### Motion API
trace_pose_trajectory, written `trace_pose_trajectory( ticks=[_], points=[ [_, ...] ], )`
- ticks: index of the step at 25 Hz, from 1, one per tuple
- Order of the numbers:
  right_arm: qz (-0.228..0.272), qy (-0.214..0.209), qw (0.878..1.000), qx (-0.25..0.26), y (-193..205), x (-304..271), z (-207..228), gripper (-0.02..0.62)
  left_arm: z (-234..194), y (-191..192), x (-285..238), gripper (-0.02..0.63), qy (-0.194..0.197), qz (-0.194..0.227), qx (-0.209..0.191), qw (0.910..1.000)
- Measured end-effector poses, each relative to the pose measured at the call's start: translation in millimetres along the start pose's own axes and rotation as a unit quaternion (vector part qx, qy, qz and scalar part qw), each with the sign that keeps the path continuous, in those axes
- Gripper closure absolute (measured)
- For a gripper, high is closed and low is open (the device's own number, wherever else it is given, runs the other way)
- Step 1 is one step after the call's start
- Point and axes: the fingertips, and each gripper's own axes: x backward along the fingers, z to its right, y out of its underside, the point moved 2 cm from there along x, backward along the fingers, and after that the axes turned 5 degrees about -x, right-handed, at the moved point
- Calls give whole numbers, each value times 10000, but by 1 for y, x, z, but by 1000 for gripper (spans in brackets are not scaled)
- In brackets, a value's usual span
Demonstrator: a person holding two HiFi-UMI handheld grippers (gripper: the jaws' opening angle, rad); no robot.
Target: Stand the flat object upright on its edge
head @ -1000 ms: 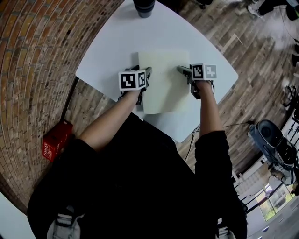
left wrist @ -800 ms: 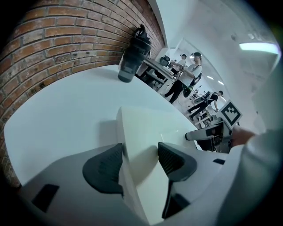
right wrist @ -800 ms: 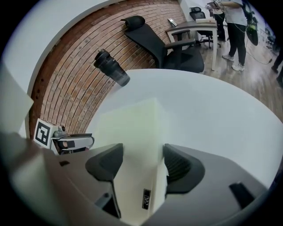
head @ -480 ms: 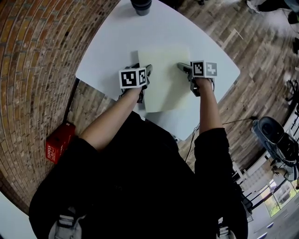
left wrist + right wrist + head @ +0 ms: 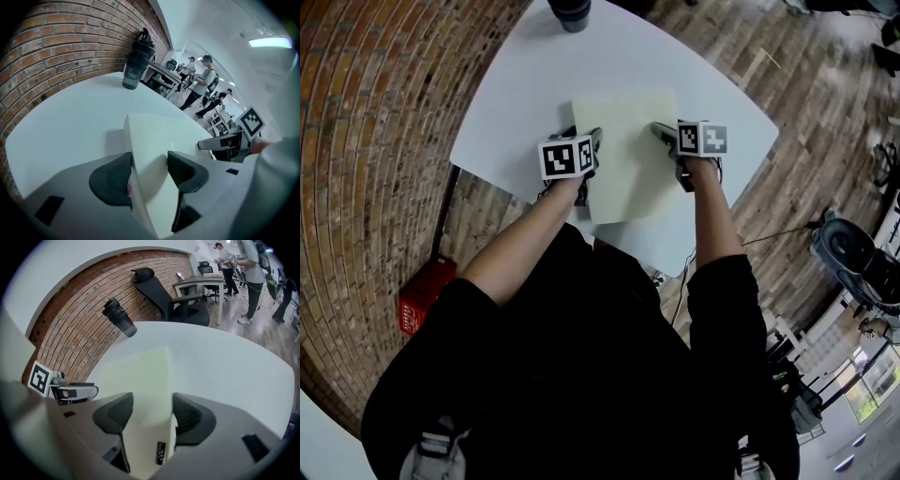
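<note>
Here we are at the grasp, with nothing lifted yet: the board (image 5: 628, 169) lies face-up on the table (image 5: 525, 103), and each gripper has taken one of its long sides. Take the left gripper (image 5: 149, 171) first. The board's left edge runs straight in between its jaws, with the left pad hard against the outside of that edge and the right pad down on the top face. No gap shows on either side, so I read that as a clamp made. Over to the right gripper (image 5: 152, 416): its jaws are wide and have just been closing. The board's right edge sits between them, tucked beside the right pad with the left pad over the face, but I would not call it a bite yet. Orientation, then: broad face to the ceiling, long axis running straight out ahead of both sets of jaws toward the bottle (image 5: 119, 317) beyond them, short ends nearest and farthest from the pads. Next, by my reckoning, the right pair must finish closing on its edge. Then both hands need to tip together, swinging one end up so the board pivots onto a short edge. Even grip, even pace, or it twists between the jaws or skids on that smooth top.
</note>
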Motion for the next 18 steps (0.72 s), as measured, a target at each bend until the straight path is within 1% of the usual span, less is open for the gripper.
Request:
trace_pose_trajectory(
  ticks=[3, 9, 18],
  points=[
    [113, 86, 9998, -106, 5, 9, -1, 330, 3, -2, 2, 356, 63, -29, -109, 9999],
    [321, 295, 9987, -256, 13, 27, -5, 331, 14, -8, 10, 356, 175, -45, -470, 9987],
    [544, 505, 9961, -474, 19, 56, -16, 333, 28, -25, 28, 356, 330, -28, -995, 9945]
  ],
)
